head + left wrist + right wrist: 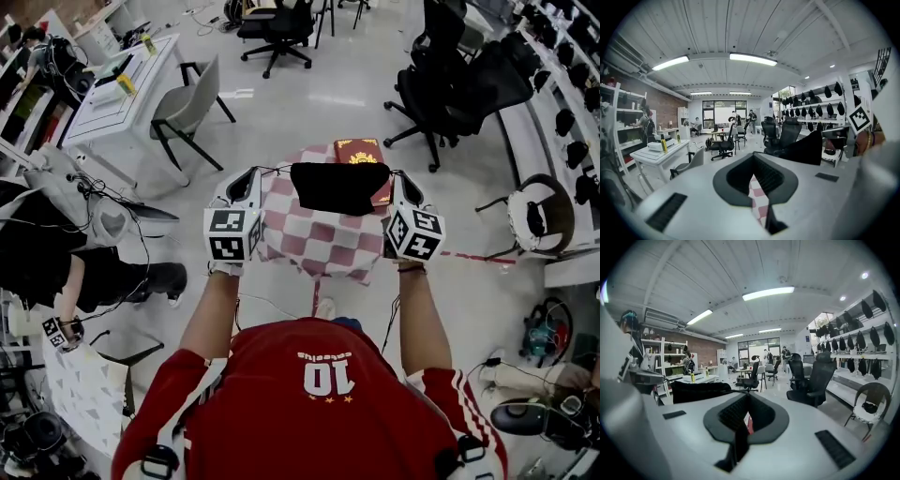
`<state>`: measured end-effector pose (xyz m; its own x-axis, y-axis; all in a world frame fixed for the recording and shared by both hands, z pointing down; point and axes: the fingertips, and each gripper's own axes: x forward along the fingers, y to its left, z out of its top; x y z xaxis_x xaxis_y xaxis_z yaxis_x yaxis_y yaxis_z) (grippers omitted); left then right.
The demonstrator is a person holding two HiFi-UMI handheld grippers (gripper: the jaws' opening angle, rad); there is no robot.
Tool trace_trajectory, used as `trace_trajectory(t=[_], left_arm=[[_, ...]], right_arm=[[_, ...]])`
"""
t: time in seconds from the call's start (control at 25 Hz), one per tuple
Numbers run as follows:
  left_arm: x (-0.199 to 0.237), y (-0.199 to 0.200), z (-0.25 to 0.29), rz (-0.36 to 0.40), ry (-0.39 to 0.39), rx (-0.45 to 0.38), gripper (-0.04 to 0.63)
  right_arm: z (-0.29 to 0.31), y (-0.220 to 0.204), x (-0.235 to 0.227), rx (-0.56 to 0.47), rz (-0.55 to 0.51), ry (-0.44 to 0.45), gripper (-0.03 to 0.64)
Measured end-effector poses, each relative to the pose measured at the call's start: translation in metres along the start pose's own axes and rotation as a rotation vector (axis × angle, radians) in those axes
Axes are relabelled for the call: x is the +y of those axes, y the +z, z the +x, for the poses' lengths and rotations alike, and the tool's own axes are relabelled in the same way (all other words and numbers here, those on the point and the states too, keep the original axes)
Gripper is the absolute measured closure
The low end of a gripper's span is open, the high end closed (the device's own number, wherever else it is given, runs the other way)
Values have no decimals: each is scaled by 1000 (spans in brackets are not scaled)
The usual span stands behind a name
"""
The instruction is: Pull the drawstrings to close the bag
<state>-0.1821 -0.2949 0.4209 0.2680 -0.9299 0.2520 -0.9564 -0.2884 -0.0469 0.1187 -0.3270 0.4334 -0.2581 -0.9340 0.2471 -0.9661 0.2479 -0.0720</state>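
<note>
A black drawstring bag [339, 186] hangs in the air between my two grippers, above the table with the pink-and-white checked cloth [319, 242]. My left gripper [255, 174] is shut on the thin left drawstring [274, 170], which runs taut to the bag's top corner. My right gripper [394, 178] is shut on the right drawstring at the bag's other corner. In the left gripper view the bag [808, 149] shows to the right of the shut left gripper [753, 161]. In the right gripper view the bag [698, 391] lies left of the shut right gripper [744, 400].
A red book [361, 152] lies at the table's far edge, partly behind the bag. Black office chairs [450, 89] stand at the far right and a grey chair [187, 112] by a white desk [122, 89] at the far left. A seated person [103, 272] is at my left.
</note>
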Motion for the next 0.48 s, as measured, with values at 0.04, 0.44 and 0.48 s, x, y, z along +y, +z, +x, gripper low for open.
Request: trace_trajectory(t=[0.04, 0.44, 0.48], left_arm=[[1, 1, -2, -6, 5, -3, 588], [13, 13, -13, -17, 22, -19, 588], [15, 13, -14, -21, 27, -21, 588]], right_arm=[[-8, 6, -1, -16, 7, -8, 601], [-73, 38, -15, -100, 170, -59, 601], [-77, 39, -16, -106, 192, -63, 601]])
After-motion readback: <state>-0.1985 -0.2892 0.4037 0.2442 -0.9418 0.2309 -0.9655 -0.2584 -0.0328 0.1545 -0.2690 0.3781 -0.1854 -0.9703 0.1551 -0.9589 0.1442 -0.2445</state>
